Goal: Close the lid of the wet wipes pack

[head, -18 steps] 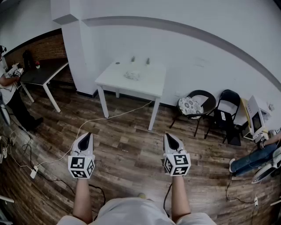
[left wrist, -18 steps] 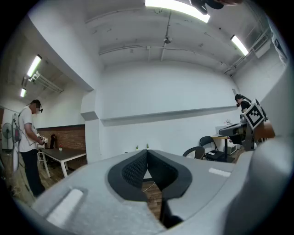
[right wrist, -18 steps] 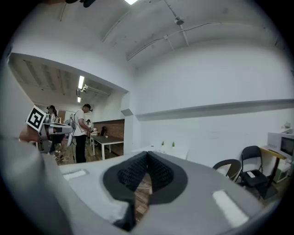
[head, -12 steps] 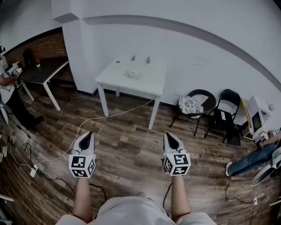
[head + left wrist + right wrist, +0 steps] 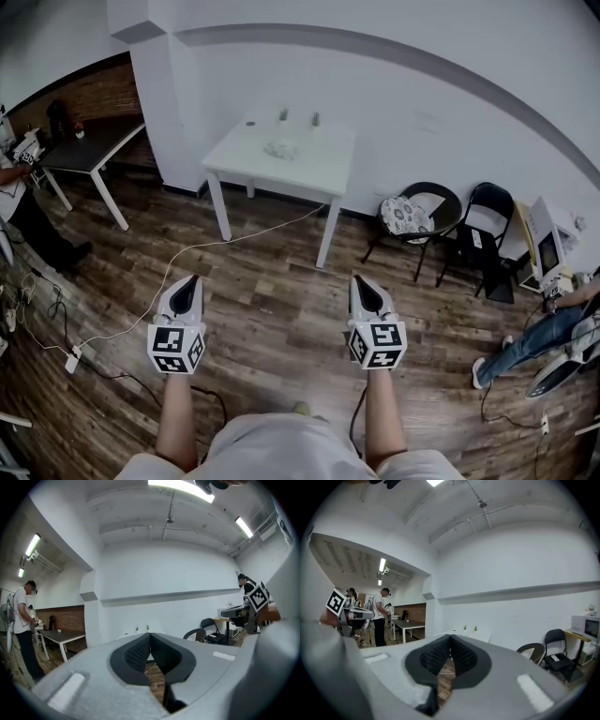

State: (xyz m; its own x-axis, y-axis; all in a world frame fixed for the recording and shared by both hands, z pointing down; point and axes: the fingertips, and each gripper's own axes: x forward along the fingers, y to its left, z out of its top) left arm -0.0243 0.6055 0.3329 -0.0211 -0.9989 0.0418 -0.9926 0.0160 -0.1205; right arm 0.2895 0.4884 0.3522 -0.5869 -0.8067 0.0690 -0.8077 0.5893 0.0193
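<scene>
A pale wet wipes pack [image 5: 281, 148] lies on the white table [image 5: 309, 173] against the far wall; whether its lid stands open is too small to tell. Both grippers are held out over the wooden floor, well short of the table. My left gripper [image 5: 185, 282] is shut with nothing between its jaws, and its tips [image 5: 149, 634] meet in the left gripper view. My right gripper [image 5: 360, 281] is likewise shut and empty, tips [image 5: 450, 636] together in the right gripper view.
Two small plants [image 5: 298, 116] stand at the table's back edge. A white cable [image 5: 178, 262] runs across the floor toward the table. Two black chairs [image 5: 450, 230] sit at the right wall. A dark table [image 5: 89, 155] and a person [image 5: 19, 197] are at the left.
The view has moved a little forward toward the white table. Both grippers keep their pose, shut and empty.
</scene>
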